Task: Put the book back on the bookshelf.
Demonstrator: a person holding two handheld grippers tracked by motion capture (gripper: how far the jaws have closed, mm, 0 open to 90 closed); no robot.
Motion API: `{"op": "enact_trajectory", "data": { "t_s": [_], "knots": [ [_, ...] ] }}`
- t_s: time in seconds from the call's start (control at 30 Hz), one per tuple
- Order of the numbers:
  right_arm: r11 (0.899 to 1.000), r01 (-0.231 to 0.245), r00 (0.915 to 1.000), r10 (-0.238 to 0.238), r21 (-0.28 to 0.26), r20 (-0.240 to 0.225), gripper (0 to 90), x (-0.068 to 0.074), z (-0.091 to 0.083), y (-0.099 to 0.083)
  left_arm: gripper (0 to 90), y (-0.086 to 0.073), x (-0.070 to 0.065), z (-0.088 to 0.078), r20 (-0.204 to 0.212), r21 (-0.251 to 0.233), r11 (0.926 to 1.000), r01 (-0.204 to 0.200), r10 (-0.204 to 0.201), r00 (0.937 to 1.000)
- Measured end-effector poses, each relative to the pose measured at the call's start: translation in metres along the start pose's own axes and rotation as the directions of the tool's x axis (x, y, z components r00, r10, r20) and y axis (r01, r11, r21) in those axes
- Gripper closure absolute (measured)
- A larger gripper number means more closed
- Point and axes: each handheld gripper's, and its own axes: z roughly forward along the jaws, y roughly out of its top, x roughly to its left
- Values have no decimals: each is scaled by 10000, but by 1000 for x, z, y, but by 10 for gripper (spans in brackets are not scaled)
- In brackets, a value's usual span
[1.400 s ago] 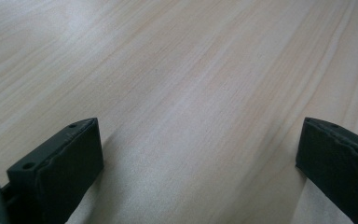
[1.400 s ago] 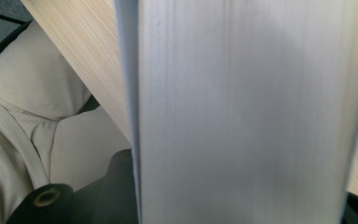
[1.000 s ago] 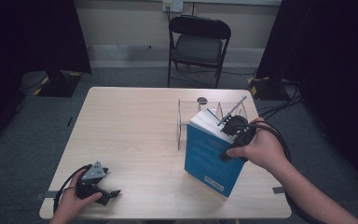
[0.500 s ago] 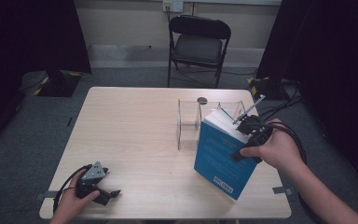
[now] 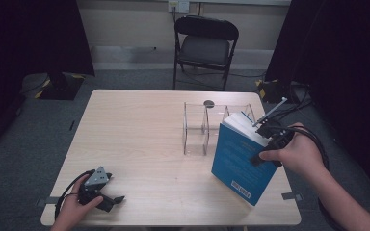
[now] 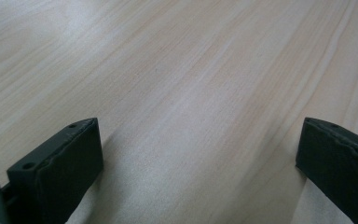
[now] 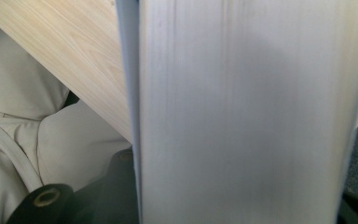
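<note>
Just right of the clear acrylic rack (image 5: 207, 126), near the counter's (image 5: 139, 139) right edge, the right gripper (image 5: 270, 144) has its jaws clamped across a thick blue book (image 5: 238, 161), which stands tilted with its lower corner at the front edge. From above the cover and barcode show; the right gripper view instead shows the book's pale page edges (image 7: 247, 112) close up (and beige fabric beyond the counter edge). Far left of the rack, the left gripper (image 5: 107, 199) rests at the front corner; its own view shows jaws spread wide over bare wood (image 6: 191, 93).
</note>
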Motion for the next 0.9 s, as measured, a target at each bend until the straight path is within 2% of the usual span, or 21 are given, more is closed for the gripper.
{"op": "enact_trajectory", "data": {
  "t_s": [0.33, 0.67, 0.9],
  "knots": [
    [9988, -463, 9989, 464, -152, 9, 616, -12, -1, -6, 0, 0, 0, 0, 4, 1, 10000, 5, -5, 10000],
    [9980, -596, 9975, 604, -203, 375, 616, -24, -5, -9, 0, 0, 0, 0, 2, 1, 10000, 2, -2, 10000],
    [9969, -762, 9960, 770, -202, 457, 616, -31, -6, -12, 0, 0, 0, 0, 3, -5, 10000, 1, -1, 10000]
  ]
}}
